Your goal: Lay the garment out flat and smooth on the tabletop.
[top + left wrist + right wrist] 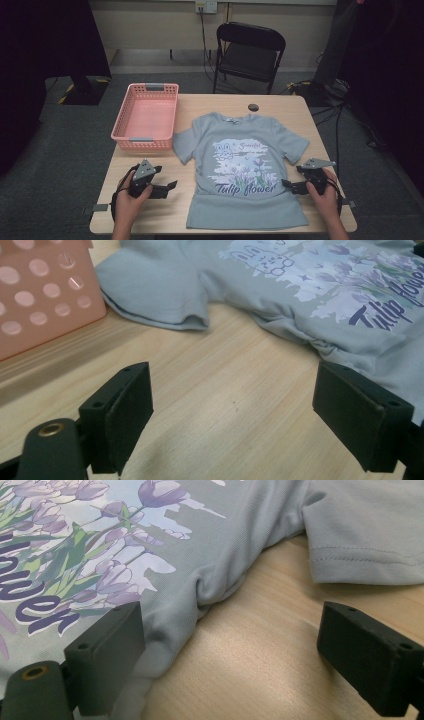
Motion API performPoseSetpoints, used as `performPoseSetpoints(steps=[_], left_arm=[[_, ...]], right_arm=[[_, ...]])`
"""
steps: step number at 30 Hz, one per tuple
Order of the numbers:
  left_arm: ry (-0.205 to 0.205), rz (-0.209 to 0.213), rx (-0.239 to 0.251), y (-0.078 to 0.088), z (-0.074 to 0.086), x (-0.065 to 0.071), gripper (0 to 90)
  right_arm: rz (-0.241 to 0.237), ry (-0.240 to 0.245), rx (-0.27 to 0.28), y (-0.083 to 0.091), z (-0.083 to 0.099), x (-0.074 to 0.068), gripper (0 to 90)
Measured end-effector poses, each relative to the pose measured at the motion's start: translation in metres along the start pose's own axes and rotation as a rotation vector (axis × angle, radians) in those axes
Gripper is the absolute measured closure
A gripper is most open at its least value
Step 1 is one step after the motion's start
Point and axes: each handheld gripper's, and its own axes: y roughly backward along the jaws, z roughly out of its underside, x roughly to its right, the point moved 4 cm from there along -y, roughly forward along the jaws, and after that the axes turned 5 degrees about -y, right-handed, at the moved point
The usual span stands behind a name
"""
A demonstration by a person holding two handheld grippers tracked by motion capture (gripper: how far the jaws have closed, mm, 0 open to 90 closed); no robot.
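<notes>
A grey T-shirt printed with purple tulips and "Tulip flower" lies spread flat, front up, in the middle of the wooden table. My left gripper rests on bare wood just left of the shirt's side edge and stands open. In the left gripper view my left gripper has only table between its jaws, with the shirt's sleeve ahead. My right gripper is open at the shirt's right side. In the right gripper view my right gripper straddles the shirt's side seam, one jaw over the cloth.
A pink perforated basket stands at the table's far left, also seen as the basket in the left gripper view. A small dark round object lies near the far edge. A black folding chair stands behind the table.
</notes>
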Motion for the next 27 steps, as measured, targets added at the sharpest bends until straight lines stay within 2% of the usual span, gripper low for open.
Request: performPoseSetpoints(steps=[23, 27], left_arm=[[0.031, -0.049, -0.022, 0.010, 0.019, -0.021, 16.0], [0.026, -0.054, -0.040, 0.008, 0.023, -0.023, 16.0]], right_arm=[[0.000, 0.000, 0.000, 0.000, 0.000, 0.000, 10.8], [0.000, 0.000, 0.000, 0.000, 0.000, 0.000, 10.8]])
